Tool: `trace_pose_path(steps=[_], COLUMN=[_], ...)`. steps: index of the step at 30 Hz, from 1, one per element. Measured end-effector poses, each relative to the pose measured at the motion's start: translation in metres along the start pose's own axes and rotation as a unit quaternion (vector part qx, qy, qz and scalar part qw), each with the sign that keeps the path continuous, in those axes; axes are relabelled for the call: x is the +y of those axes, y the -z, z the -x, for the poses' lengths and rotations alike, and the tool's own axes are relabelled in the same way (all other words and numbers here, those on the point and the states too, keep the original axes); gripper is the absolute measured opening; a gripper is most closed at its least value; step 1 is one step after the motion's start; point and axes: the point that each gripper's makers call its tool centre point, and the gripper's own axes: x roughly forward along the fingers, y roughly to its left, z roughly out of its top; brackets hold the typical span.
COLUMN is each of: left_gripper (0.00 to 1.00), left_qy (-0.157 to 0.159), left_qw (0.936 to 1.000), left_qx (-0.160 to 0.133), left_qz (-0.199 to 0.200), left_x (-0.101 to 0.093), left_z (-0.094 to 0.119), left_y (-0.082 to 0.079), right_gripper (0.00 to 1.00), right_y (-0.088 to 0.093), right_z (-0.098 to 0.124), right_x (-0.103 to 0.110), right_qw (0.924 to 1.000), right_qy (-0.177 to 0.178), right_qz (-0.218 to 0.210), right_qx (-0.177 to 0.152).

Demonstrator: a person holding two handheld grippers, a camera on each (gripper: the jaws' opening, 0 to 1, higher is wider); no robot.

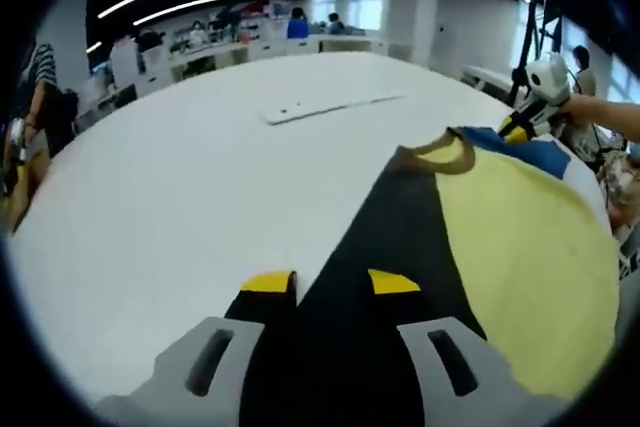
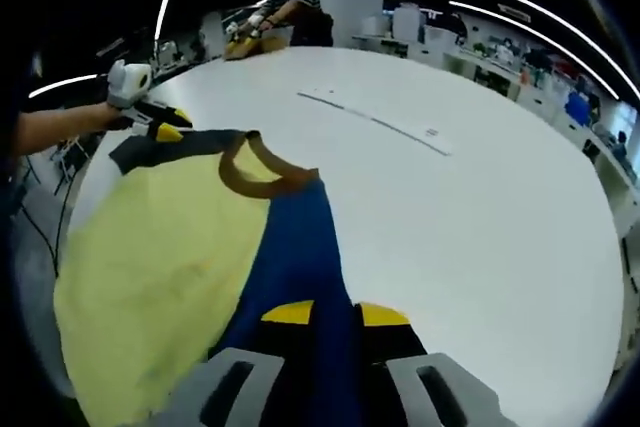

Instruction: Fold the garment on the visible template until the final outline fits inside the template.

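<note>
- In the left gripper view we see the left tongs (image 1: pixel 332 285) with yellow-tipped jaws closed down on a dark sleeve of the garment (image 1: pixel 520 247); the cloth runs between the jaws and away from them.
- In the right gripper view the right tongs (image 2: pixel 336 315) have their yellow tips pinched onto the blue sleeve of the same garment (image 2: pixel 160 247); cloth passes between the jaws.
- Each pair of tongs also appears in the other's view: the right tongs (image 1: pixel 522 125) at the far sleeve end near the surface edge, held by a person's hand; the left tongs (image 2: pixel 165 125) likewise at the far side of the cloth.
- The garment lies flat on the white surface (image 1: pixel 200 177), stretched between the two tongs along the edge of the surface nearest the person. Its body is pale yellow, the sleeves dark and blue, the collar (image 1: pixel 440 155) brown and curved.
- Collar faces the middle of the surface; the yellow body reaches toward and over the near edge.
- Farther in on the surface lies a long, thin white strip (image 1: pixel 330 107), well apart from the garment; in the right gripper view (image 2: pixel 375 119) it lies beyond the collar.
- We cannot make out a template outline under the cloth.
- Background: desks, ceiling light strips, and people standing beyond the far edge of the surface.
</note>
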Motion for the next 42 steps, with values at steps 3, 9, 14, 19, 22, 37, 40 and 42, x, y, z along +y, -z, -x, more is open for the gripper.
trace_pose_path(steps=[3, 9, 14, 19, 22, 37, 40, 42], left_gripper=[0.20, 0.00, 0.00, 0.00, 0.00, 0.00, 0.00, 0.00], left_qy=[-0.001, -0.001, -0.013, -0.027, -0.034, -0.064, -0.066, -0.066], left_qw=[0.9999, 0.9992, 0.9987, 0.9988, 0.9984, 0.9972, 0.9971, 0.9972], left_qx=[0.011, 0.039, 0.047, 0.038, 0.037, 0.028, 0.028, 0.028], left_qz=[0.002, 0.010, -0.012, -0.017, -0.024, -0.027, -0.026, -0.024], left_x=[-0.004, -0.009, -0.004, 0.004, 0.008, 0.018, 0.018, 0.018], left_z=[0.004, 0.006, 0.006, 0.002, -0.001, -0.015, -0.016, -0.016], left_y=[0.000, 0.001, -0.001, -0.005, -0.007, -0.017, -0.016, -0.016], right_gripper=[0.04, 0.00, 0.00, 0.00, 0.00, 0.00, 0.00, 0.00], right_y=[0.000, 0.001, 0.003, 0.001, 0.000, -0.009, -0.009, -0.010], right_z=[0.000, -0.001, 0.001, 0.000, -0.003, -0.010, -0.010, -0.011], right_x=[0.000, -0.002, -0.013, -0.019, -0.025, -0.046, -0.046, -0.045], right_qw=[1.0000, 0.9999, 0.9986, 0.9978, 0.9968, 0.9933, 0.9933, 0.9934], right_qy=[0.002, 0.014, 0.043, 0.058, 0.069, 0.092, 0.090, 0.089], right_qz=[-0.002, 0.002, 0.023, 0.027, 0.036, 0.063, 0.066, 0.065], right_qx=[0.002, 0.007, 0.020, 0.018, 0.018, 0.030, 0.031, 0.030])
